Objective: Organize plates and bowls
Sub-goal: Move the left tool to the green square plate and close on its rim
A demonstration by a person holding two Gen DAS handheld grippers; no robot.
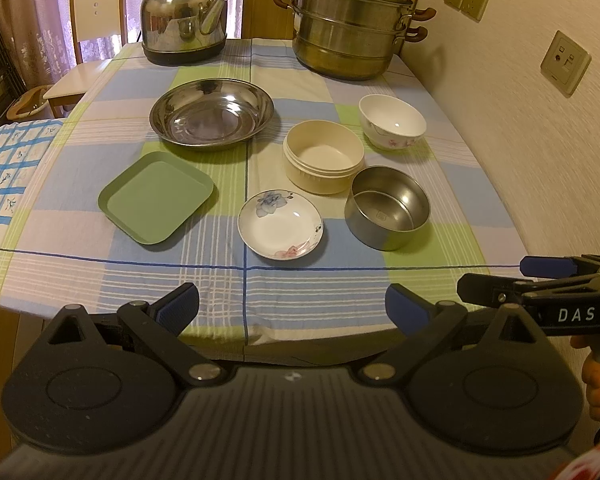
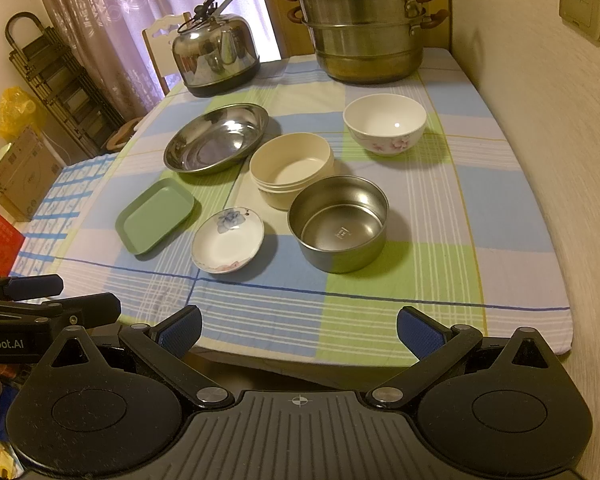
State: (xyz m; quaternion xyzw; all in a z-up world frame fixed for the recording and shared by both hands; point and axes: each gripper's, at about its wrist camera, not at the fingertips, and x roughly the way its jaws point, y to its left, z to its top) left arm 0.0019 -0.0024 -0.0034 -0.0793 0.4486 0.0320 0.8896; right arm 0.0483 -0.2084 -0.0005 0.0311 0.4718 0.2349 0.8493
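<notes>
- Left tongs (image 1: 292, 304) and right tongs (image 2: 299, 330): both spread wide, nothing held, off the worktop's (image 2: 500, 216) near edge.
- Steel bowl (image 2: 339, 227) lies straight ahead of the right tongs, nearest; green plate (image 1: 156, 197) toward the left edge.

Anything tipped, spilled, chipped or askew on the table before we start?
Nothing stands out. The steel dish, green tray, floral saucer, cream bowl, steel bowl and white bowl all sit upright, empty and apart; no spills or visible damage.

"DAS" on right claw (image 1: 540, 276) body, "nRobot.AI" on left claw (image 2: 40, 296) body
</notes>
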